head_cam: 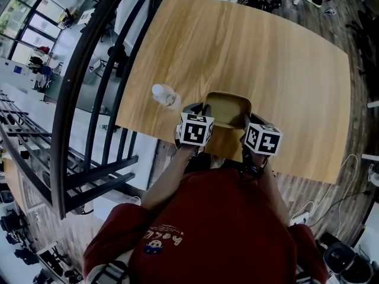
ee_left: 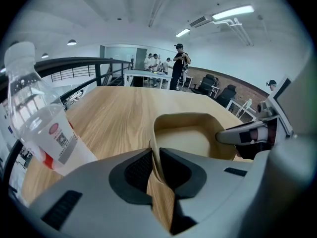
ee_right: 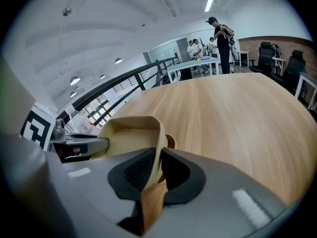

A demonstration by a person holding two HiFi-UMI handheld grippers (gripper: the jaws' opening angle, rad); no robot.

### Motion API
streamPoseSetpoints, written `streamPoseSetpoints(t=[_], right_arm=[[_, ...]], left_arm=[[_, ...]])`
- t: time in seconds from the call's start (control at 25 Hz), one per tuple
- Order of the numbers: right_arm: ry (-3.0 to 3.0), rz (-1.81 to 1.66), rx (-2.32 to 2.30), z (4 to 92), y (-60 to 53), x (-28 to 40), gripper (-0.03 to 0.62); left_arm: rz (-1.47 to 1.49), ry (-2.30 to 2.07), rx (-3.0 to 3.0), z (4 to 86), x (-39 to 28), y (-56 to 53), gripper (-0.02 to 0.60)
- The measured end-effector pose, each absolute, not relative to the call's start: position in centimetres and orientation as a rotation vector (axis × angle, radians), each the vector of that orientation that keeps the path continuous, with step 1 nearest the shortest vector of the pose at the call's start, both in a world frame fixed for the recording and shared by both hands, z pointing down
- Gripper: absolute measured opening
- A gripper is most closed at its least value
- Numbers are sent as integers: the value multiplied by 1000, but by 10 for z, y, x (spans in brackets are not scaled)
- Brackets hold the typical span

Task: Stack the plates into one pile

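Note:
A tan square plate with a raised rim sits near the wooden table's front edge, between my two grippers. My left gripper is shut on its left rim; in the left gripper view the pads pinch the thin rim of the plate. My right gripper is shut on the opposite rim, which stands between its pads on the plate. Each gripper shows across the plate in the other's view. I see only this one plate.
A clear plastic bottle with a red-and-white label stands just left of the plate, close beside my left gripper. The table stretches away beyond. A black railing curves past its left edge. People stand at a far desk.

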State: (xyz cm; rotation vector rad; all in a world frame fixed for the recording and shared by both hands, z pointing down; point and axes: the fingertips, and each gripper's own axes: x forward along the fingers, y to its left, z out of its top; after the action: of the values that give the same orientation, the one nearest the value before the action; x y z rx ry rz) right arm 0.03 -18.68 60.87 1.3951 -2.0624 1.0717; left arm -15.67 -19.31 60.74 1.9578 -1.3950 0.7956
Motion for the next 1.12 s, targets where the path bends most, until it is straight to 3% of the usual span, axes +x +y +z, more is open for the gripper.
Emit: streamPoseSetpoints(t=[0.56,1.12], right_arm=[[-1989,1049,1354,629,-178,3,61],[-1921,1027,1312,652,-168,11,107]], left_arm=[[918,-1368,1921,630,-152,-184,58],[976,-1380,1881,655,-153,-172,112]])
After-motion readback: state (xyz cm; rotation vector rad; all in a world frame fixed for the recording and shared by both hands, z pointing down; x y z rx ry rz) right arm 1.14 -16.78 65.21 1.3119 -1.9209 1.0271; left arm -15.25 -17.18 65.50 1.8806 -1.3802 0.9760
